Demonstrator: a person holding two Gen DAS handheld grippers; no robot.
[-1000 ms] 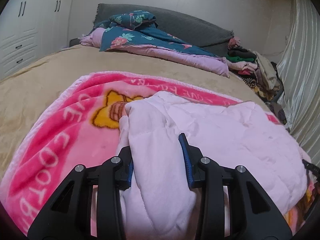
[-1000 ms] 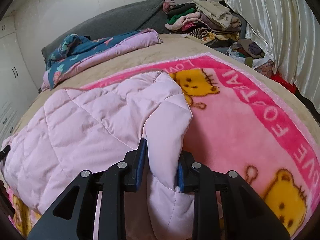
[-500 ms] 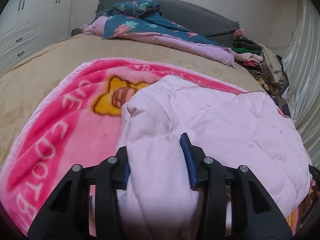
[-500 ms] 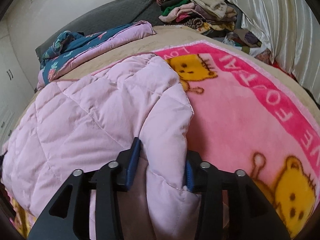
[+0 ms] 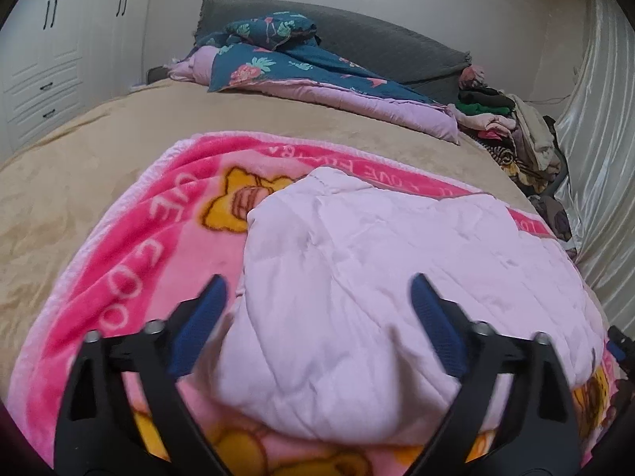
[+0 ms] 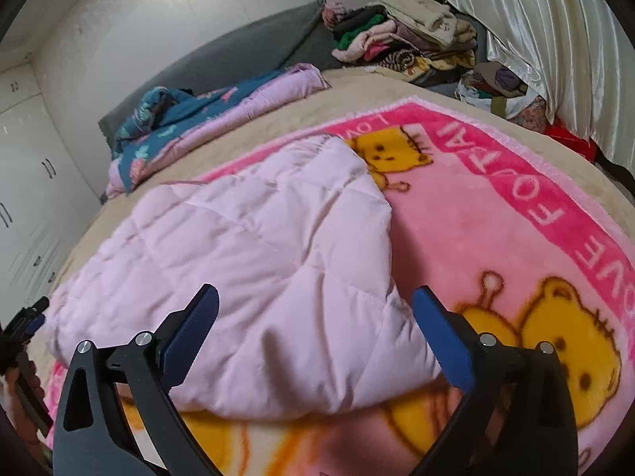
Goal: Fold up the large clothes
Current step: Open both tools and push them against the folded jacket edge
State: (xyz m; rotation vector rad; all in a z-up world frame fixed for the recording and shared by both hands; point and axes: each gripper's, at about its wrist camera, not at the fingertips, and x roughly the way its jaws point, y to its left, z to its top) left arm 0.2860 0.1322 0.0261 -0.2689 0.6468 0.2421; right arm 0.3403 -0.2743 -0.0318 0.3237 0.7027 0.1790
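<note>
From the left wrist, the left gripper (image 5: 317,301) is opening, its blue pads clear of the pale pink quilted jacket (image 5: 377,277), which lies folded on the pink bear-print blanket (image 5: 131,261); the puffy near edge bulges between the jaws and could snag a finger if the hand pulls back low. From the right wrist, the right gripper (image 6: 315,309) is likewise opening and holds nothing, and the released padded fold may spring open or slide on the plush blanket.
</note>
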